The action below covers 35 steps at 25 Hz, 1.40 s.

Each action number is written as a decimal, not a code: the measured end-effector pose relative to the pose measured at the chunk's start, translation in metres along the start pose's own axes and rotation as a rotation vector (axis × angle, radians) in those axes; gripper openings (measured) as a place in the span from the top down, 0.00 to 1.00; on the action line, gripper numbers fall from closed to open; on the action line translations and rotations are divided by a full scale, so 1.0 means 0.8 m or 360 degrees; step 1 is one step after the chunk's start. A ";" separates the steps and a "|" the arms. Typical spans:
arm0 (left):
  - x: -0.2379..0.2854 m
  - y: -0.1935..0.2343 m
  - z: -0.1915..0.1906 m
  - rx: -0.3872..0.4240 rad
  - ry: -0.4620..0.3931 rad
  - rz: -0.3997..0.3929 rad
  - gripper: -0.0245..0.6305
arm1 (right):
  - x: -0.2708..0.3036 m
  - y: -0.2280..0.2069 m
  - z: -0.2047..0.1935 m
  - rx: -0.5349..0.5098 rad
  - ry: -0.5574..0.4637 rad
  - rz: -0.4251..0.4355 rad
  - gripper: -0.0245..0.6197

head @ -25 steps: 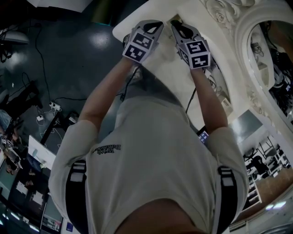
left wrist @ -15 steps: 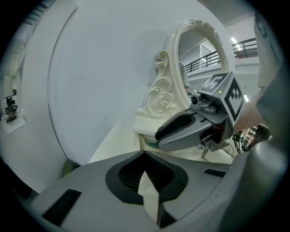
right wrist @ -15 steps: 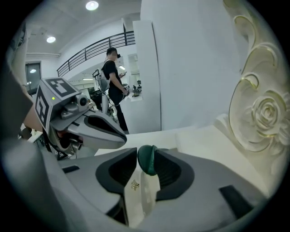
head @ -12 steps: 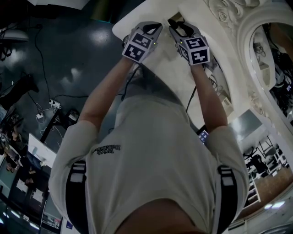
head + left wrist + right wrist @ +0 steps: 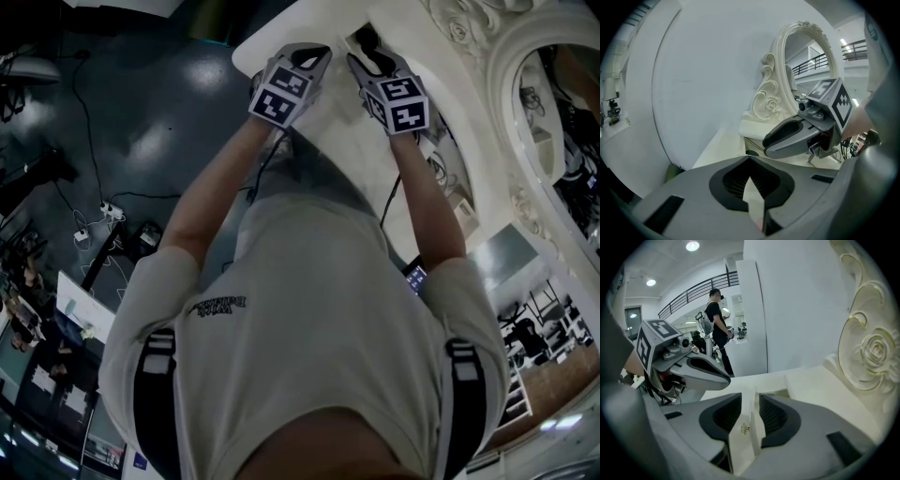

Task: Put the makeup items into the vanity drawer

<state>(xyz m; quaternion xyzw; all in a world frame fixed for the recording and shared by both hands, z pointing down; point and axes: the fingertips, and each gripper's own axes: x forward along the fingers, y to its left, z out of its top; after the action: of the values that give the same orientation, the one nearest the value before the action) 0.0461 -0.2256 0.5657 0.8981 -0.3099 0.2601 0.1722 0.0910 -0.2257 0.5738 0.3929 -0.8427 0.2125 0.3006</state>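
Both grippers hover side by side over the far end of the white vanity top (image 5: 342,122). My right gripper (image 5: 755,397) stands open, its jaws having just been opening. Between them, untouched by the pads, lies a thin white drawer front edge with a small gold knob (image 5: 745,428). Just beyond its tips is a shallow drawer opening (image 5: 778,392). In the head view the right gripper (image 5: 364,47) points at a dark gap under the mirror base. My left gripper (image 5: 750,158) is shut, tips touching, with nothing in it. It hangs left of the right gripper (image 5: 787,136). No makeup items show.
An ornate cream mirror (image 5: 562,112) with a carved rose (image 5: 874,352) rises right of the grippers. Black cables (image 5: 441,173) lie along the vanity top. A power strip (image 5: 108,217) sits on the dark floor at left. A person (image 5: 717,329) stands far off.
The right gripper's jaws have parted and it has edged slightly toward the mirror base. The left gripper and both arms stay almost where they were.
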 end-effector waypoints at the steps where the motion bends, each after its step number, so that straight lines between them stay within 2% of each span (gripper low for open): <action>1: -0.001 0.000 0.001 -0.0002 -0.0003 0.0003 0.94 | -0.001 0.000 0.001 -0.0001 -0.0002 0.0000 0.78; 6: -0.012 0.000 0.011 0.0011 -0.0041 0.0009 0.94 | -0.011 0.002 0.016 0.0000 -0.0063 -0.0008 0.78; 8: -0.018 -0.003 0.021 0.0039 -0.0069 0.0001 0.94 | -0.020 0.003 0.029 -0.0014 -0.0100 -0.0016 0.84; 15: -0.053 -0.012 0.069 0.0085 -0.0186 0.0030 0.94 | -0.075 0.014 0.088 -0.0065 -0.0289 -0.0047 0.88; 18: -0.073 -0.020 0.098 0.0107 -0.0257 0.0032 0.94 | -0.110 0.022 0.115 -0.0098 -0.0387 -0.0068 0.95; 29: -0.192 -0.066 0.204 0.0238 -0.0592 0.0058 0.94 | -0.242 0.081 0.193 -0.0208 -0.0744 -0.0079 0.95; 35: -0.256 -0.097 0.231 0.0271 -0.0727 0.0081 0.94 | -0.313 0.125 0.206 -0.0283 -0.0839 -0.0041 0.95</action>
<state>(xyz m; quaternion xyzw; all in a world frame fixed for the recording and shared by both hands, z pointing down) 0.0248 -0.1590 0.2874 0.9369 -0.3402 0.0797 0.0149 0.0840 -0.1298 0.2726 0.4173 -0.9021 0.0243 0.1068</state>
